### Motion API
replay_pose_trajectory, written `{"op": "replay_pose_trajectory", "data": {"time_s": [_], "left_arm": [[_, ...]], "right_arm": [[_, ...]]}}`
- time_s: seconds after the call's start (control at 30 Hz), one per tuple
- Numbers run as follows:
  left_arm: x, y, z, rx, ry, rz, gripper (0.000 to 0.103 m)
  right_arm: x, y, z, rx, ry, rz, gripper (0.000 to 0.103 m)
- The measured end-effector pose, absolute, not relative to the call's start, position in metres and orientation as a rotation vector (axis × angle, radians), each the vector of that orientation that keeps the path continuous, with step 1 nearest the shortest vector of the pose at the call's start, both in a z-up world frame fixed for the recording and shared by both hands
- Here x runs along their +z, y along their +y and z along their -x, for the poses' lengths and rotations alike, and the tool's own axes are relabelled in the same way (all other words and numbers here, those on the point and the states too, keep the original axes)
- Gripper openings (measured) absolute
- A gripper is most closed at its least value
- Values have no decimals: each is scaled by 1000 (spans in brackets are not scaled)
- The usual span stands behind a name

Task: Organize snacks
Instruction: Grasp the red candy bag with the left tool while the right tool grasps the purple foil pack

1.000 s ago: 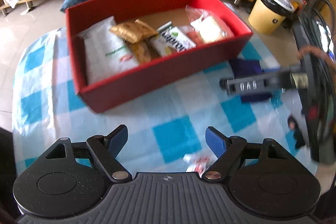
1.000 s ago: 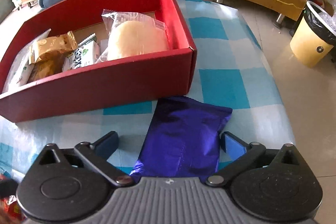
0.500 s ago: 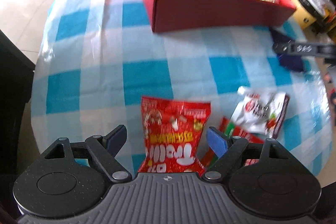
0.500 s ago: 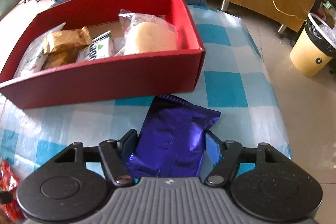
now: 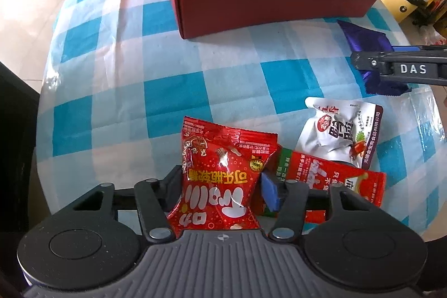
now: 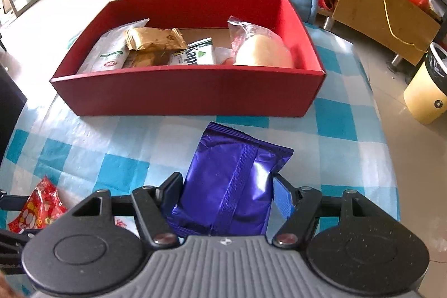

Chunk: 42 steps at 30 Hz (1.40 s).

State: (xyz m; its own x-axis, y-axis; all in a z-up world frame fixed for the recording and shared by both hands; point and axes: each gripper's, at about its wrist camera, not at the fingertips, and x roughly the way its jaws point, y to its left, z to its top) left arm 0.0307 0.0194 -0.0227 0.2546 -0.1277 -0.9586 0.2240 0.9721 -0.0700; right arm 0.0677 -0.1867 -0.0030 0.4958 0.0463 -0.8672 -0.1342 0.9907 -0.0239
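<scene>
Pinching, apparently firmly: left hand-held gripper (image 5: 222,183) on red packet (image 5: 223,175), right hand-held gripper (image 6: 227,193) on purple packet (image 6: 232,180).

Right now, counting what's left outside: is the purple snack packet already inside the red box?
No, the purple snack packet sits between the right gripper's fingers, outside the red box.

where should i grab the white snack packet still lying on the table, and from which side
Pinch the white packet across its bare upper half, coming in from above. It lies flat on the checked cloth, so there is little edge for a sideways grab. Its lower end overlaps the long red packet, and the left gripper, shut on the red candy bag, crowds that side.
</scene>
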Motion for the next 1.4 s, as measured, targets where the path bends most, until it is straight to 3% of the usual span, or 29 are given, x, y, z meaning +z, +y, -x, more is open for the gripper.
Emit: {"op": "replay_pose_trajectory", "data": {"time_s": [0.53,0.77,0.93,1.0,1.03,1.27,1.3,1.37,1.4], "left_arm": [[-12,10,-28,-221,1187,-182,59],[-24,15,-38,-181,1201,-181,65],[-30,19,-42,-160,1205,-159,79],[-34,25,-44,-132,1210,-150,94],[-36,28,-46,-124,1215,-138,95],[-38,32,-48,-124,1225,-95,95],[-37,32,-48,-122,1226,-89,93],[-34,31,-47,-126,1220,-96,78],[-31,29,-45,-138,1217,-98,70]], "right_arm": [[-12,-177,-69,112,1047,157,66],[-25,-183,-74,102,1078,147,67],[-32,-195,-79,67,1103,98,92],[-36,-203,-82,50,1122,42,98],[-37,-204,-82,56,1121,33,102],[-39,-201,-84,53,1105,32,103],[-38,-201,-83,47,1102,26,101],[-33,-199,-81,47,1090,43,87],[-29,-197,-79,55,1081,50,65]]}}
